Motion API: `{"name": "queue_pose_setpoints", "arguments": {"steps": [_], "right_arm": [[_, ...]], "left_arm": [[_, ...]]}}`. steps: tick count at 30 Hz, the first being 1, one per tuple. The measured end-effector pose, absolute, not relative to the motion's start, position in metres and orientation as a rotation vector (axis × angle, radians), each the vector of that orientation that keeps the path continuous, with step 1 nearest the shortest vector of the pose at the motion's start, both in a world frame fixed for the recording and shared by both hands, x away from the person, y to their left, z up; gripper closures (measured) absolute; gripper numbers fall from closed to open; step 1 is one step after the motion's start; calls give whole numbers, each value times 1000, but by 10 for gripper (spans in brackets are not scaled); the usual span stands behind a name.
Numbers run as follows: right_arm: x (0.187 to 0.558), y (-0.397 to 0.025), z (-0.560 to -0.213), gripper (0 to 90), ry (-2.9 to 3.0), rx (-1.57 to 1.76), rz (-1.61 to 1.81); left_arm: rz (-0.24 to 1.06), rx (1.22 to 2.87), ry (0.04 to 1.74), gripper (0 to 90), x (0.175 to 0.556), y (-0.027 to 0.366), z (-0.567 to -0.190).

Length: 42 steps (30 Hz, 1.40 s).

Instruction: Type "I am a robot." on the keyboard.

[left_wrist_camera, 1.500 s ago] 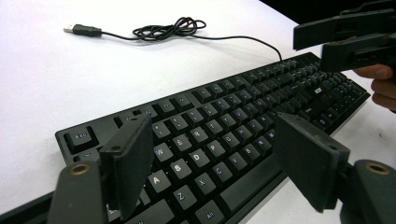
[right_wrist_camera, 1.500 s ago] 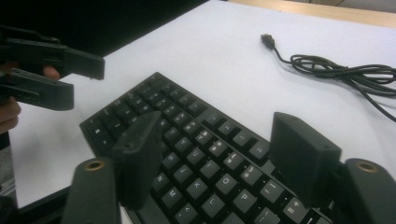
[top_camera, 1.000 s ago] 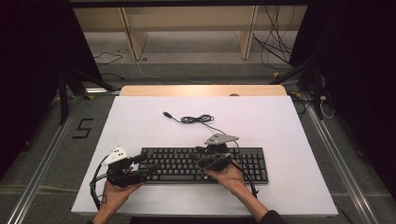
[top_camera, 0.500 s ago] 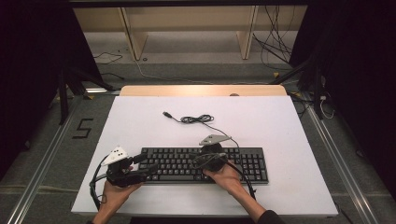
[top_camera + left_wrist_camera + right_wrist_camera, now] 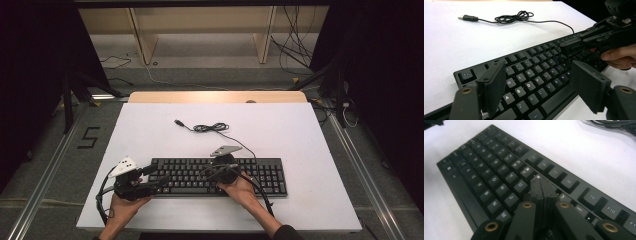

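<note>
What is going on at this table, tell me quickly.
A person works a black keyboard on a white table with two hand-held grippers. The right gripper, jaws shut, has its tip down on the keys near the middle. The left gripper hangs open over the keyboard's left end. The keyboard's cable lies unplugged behind it.

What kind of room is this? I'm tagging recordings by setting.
Probably a lab or recording workspace, not a home desk. A plain white table stands between dark curtained sides, loose cables trail on the floor behind, and a bare wooden frame stands beyond. The table bears a black keyboard, unplugged.
</note>
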State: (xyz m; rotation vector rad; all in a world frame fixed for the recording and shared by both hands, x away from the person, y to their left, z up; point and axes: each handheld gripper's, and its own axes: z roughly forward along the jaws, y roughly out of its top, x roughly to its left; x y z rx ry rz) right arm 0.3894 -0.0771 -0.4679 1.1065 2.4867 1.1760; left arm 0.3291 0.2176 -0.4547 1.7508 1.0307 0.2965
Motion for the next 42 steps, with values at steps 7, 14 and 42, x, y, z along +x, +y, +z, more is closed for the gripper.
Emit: {"name": "queue_pose_setpoints", "arguments": {"steps": [7,14,42], "right_arm": [[392,-77,-474,900,2491,1116,1116],[389,-75,-476,900,2480,1093,1073],[370,-120,-443,420,2321,1138,1402]], "left_arm": [[297,1754,1029,286,329,218,-455],[296,1750,1034,286,329,218,-455],[296,1759,1035,288,331,215,-455]]}}
